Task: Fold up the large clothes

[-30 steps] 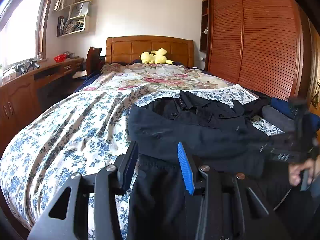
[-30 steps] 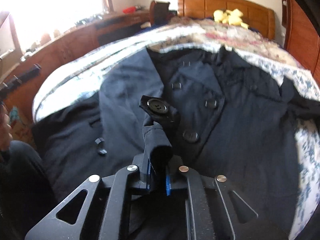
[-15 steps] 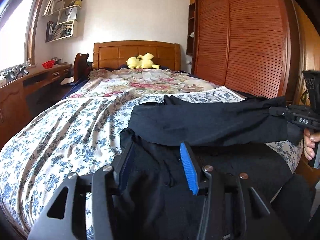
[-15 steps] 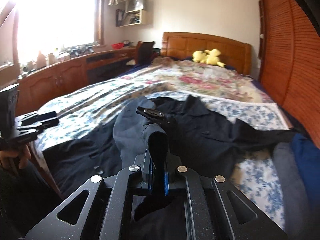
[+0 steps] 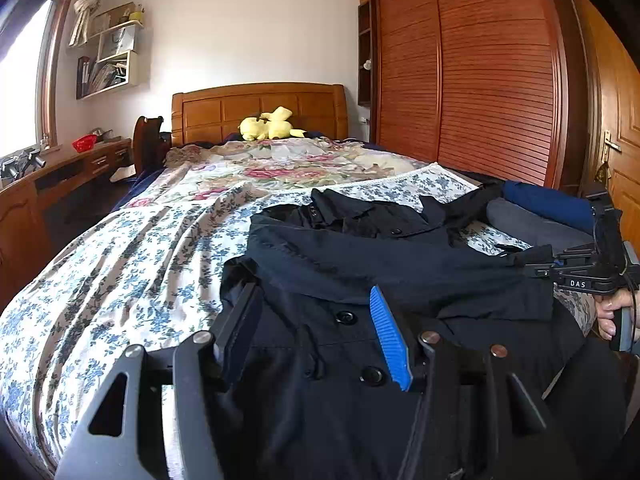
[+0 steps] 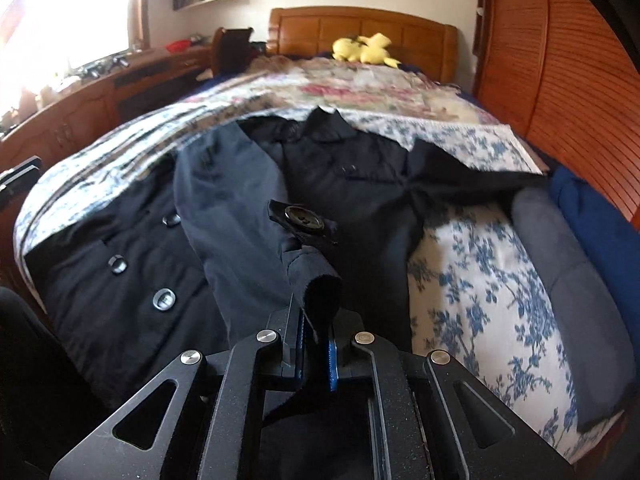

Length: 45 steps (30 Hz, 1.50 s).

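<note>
A large dark navy coat (image 5: 400, 264) with big buttons lies on the foot of the bed, also seen in the right wrist view (image 6: 240, 208). One sleeve (image 5: 400, 268) is folded across its front. My right gripper (image 6: 314, 344) is shut on the sleeve cuff (image 6: 316, 280), which has a button tab; it also shows at the right in the left wrist view (image 5: 540, 266). My left gripper (image 5: 316, 332) is open and empty, low over the coat's buttoned lower front.
The bed has a blue floral sheet (image 5: 120, 264) and a flowered quilt (image 5: 280, 164) farther back. A yellow plush toy (image 5: 268, 126) sits at the headboard. Folded grey and blue clothes (image 5: 536, 216) lie at the bed's right edge. Wardrobe on the right, desk on the left.
My right gripper has carried the sleeve cuff across the coat and lowered it, so the sleeve now lies over the coat's front. My left gripper stayed open, shifting slightly over the coat.
</note>
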Motion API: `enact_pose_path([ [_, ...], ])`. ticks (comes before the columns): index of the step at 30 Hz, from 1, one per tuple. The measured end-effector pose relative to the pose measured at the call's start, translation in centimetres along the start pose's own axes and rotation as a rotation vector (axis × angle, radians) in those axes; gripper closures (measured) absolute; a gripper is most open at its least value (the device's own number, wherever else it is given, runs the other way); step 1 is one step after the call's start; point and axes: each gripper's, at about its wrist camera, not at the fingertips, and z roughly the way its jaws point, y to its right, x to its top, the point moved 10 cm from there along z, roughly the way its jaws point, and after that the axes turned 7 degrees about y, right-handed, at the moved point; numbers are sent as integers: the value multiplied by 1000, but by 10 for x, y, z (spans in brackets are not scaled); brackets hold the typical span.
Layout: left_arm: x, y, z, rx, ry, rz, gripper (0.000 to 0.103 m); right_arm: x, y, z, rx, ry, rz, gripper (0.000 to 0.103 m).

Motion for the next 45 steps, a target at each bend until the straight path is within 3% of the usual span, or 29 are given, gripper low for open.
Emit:
enact_pose_path([
  [2, 0, 6, 3, -6, -3, 5, 48, -3, 3, 0, 0, -6, 6, 96],
  [4, 1, 14, 6, -16, -6, 15, 48, -3, 5, -1, -20, -10, 1, 86],
  [6, 2, 22, 10, -24, -9, 26, 48, -2, 8, -3, -35, -1, -9, 61],
  [8, 3, 31, 14, -37, -16, 26, 48, 1, 11, -4, -36, 12, -5, 49],
  [17, 1, 54, 37, -57, -60, 24, 48, 14, 6, 4, 31, 52, -29, 49],
  [26, -6, 66, 56, -39, -117, 38, 48, -38, -4, 61, 102, -105, -62, 48],
  [36, -16, 64, 75, 16, -160, 62, 48, -45, -2, 61, 162, -57, -29, 48],
  [45, -14, 64, 119, -24, -175, 70, 48, -46, -2, 58, 156, -35, -35, 48],
])
